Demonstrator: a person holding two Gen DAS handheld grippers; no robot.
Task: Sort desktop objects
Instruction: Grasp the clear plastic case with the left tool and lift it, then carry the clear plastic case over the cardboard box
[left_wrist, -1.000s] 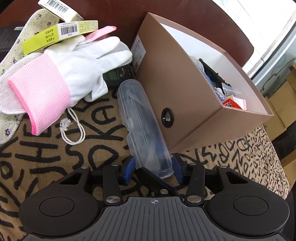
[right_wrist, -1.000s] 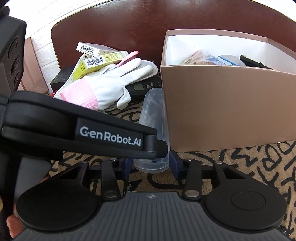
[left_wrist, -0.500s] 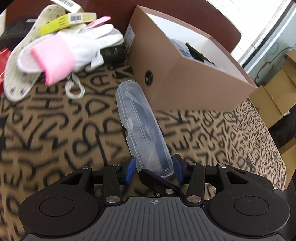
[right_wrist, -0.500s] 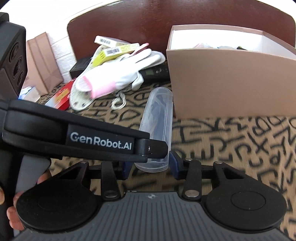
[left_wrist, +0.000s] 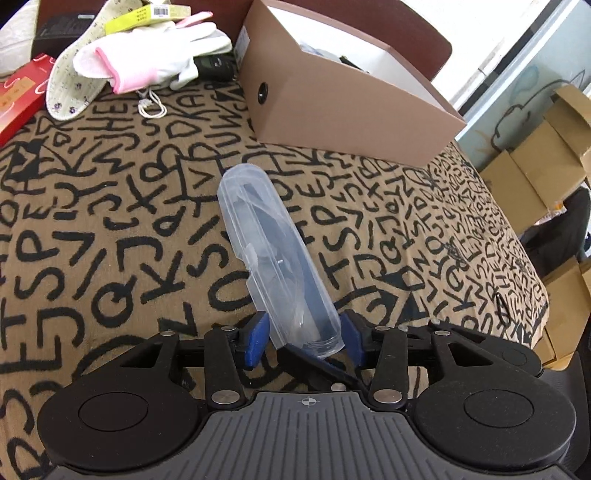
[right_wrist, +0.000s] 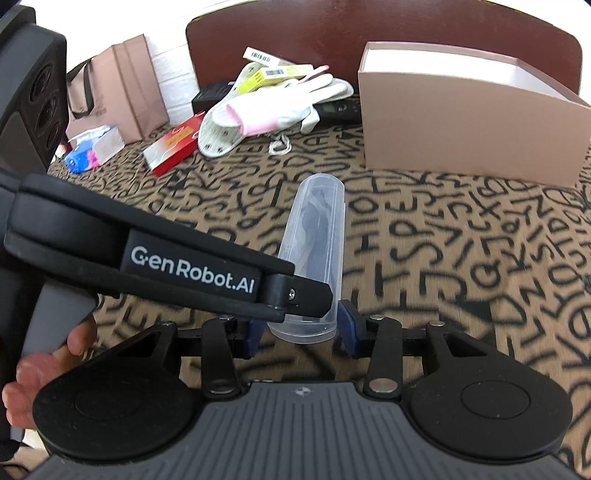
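Observation:
A clear plastic case (left_wrist: 275, 254) with dark contents lies lengthwise on the letter-patterned cloth; it also shows in the right wrist view (right_wrist: 314, 251). My left gripper (left_wrist: 303, 341) and my right gripper (right_wrist: 301, 330) both have their blue pads at the case's near end, shut on it from either side. The left gripper's body crosses the right wrist view in front of the case. A brown open box (left_wrist: 343, 99) stands at the back right, with items inside; it shows too in the right wrist view (right_wrist: 465, 125).
A white glove with a pink cuff (right_wrist: 280, 107), a floral insole (right_wrist: 218, 133), barcode-labelled boxes (right_wrist: 284, 72), a red packet (right_wrist: 171, 147), a black device (right_wrist: 338, 109) and paper bags (right_wrist: 118, 96) lie at the back left. Cardboard boxes (left_wrist: 535, 173) stand beyond the table's right edge.
Both grippers have pulled the clear case back toward me, away from the brown box and the glove pile, which now look farther off.

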